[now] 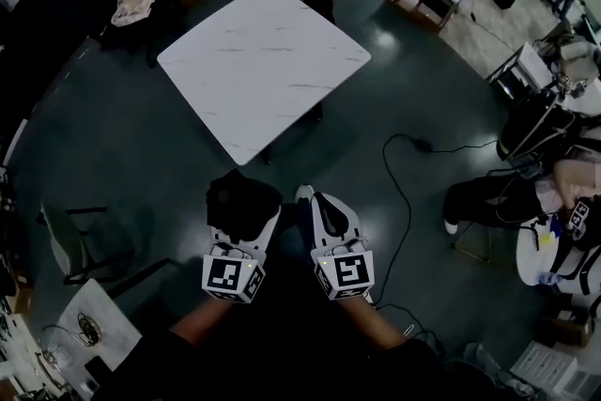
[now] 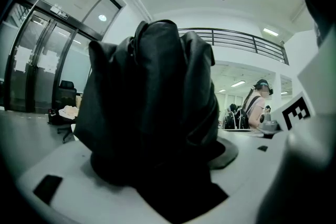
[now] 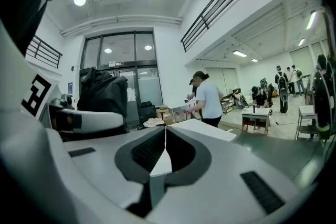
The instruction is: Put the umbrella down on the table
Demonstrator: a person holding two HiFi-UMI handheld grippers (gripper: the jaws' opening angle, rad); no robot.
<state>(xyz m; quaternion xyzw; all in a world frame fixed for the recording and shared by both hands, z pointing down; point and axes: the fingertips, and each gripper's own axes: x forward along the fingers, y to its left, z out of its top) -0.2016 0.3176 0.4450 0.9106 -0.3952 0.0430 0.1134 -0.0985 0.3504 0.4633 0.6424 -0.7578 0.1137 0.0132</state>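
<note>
Far off stands the white table (image 1: 263, 61), so the umbrella (image 2: 152, 107), seemingly pinched only by loose fabric in the wide-set jaws of the left gripper (image 1: 242, 238), may slip en route; the right gripper (image 1: 317, 205) is pressed together, empty.

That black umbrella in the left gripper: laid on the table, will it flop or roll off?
The umbrella looks like a folded bundle of loose, creased cloth, so its outside probably gives under a squeeze. Bunched unevenly like that, it seems unlikely to roll on the flat table. Held up by the left gripper alone, it is probably light.
</note>
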